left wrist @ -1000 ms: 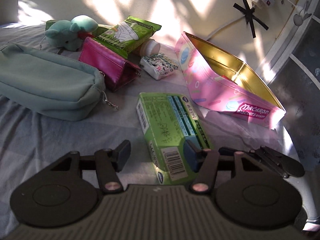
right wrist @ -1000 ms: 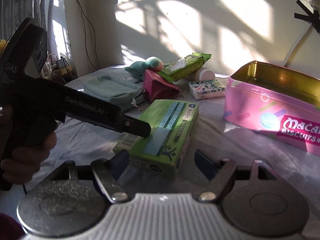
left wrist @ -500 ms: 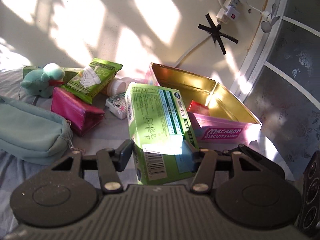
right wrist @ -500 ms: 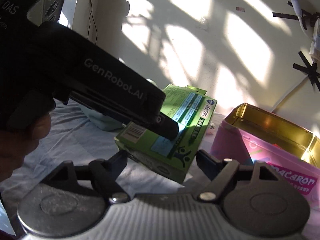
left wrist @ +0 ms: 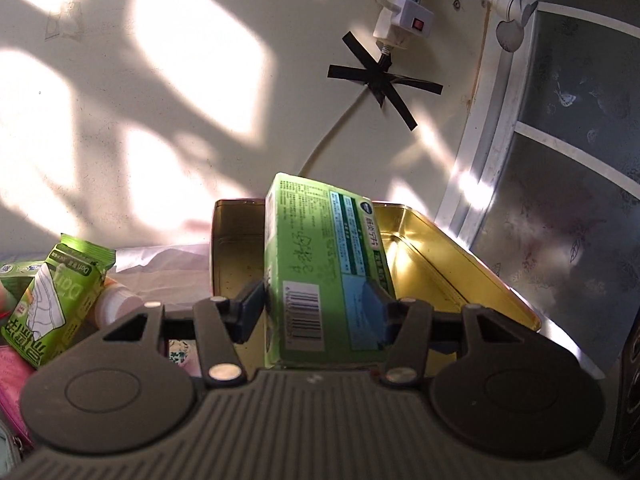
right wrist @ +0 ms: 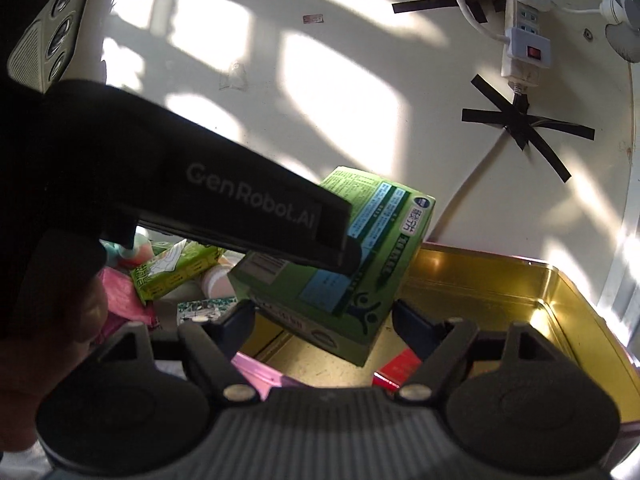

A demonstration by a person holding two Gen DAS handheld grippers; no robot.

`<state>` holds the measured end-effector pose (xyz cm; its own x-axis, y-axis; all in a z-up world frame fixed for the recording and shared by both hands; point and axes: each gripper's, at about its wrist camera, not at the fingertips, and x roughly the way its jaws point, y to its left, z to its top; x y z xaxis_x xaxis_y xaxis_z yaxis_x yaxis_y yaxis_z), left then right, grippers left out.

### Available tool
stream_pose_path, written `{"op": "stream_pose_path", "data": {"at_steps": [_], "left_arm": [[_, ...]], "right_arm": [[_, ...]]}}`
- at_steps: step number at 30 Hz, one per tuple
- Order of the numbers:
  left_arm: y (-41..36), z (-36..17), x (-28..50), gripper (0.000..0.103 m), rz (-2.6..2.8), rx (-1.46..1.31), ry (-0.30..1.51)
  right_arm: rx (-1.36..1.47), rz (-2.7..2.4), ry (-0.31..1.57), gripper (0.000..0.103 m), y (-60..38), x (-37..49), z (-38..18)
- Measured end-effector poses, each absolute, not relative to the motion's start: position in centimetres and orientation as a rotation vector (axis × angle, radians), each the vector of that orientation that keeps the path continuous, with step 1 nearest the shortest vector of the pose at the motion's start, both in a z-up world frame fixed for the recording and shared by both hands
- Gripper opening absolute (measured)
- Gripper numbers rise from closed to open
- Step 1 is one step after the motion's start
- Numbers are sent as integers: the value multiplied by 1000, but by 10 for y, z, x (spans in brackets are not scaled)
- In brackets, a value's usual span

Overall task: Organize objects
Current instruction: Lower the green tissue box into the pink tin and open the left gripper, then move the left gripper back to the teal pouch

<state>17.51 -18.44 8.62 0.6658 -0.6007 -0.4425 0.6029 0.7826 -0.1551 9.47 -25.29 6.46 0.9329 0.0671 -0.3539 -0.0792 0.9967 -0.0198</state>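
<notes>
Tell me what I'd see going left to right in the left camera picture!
Green wipes packet → small white bottle → green box pinched in the left tool → gold inside of the open tin.

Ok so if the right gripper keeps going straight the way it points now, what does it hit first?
Probably the green cardboard box held in the left gripper, hanging just ahead over the open gold-lined tin; depth is hard to judge.

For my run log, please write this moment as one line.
left gripper: shut on green box | position: above open tin | right gripper: open, empty
</notes>
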Motion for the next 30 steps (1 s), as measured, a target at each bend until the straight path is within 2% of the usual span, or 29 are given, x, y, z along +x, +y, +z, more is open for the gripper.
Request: {"op": "stream_pose_path", "data": {"at_steps": [5,7,9,19,27,30], "left_arm": [[-191,70,188,57,-644,2,539],[-191,69,188,58,-621,6,537],[-186,73,182,58,-612,4,519],[-101,91,117,60,-572,-82,404],[-10,51,73,60,-413,-91,419],[25,34,64,60,-322,-122,440]], "right_arm": [[-5,38,379,81,-263,106,47],[10,23,368,92,-267,104,45],[28,31,354,94,-270,99,46],[23,64,283,93,-255,69,60],[48,123,249,88,-226,45,78],[53,180,267,83,-204,38,75]]}}
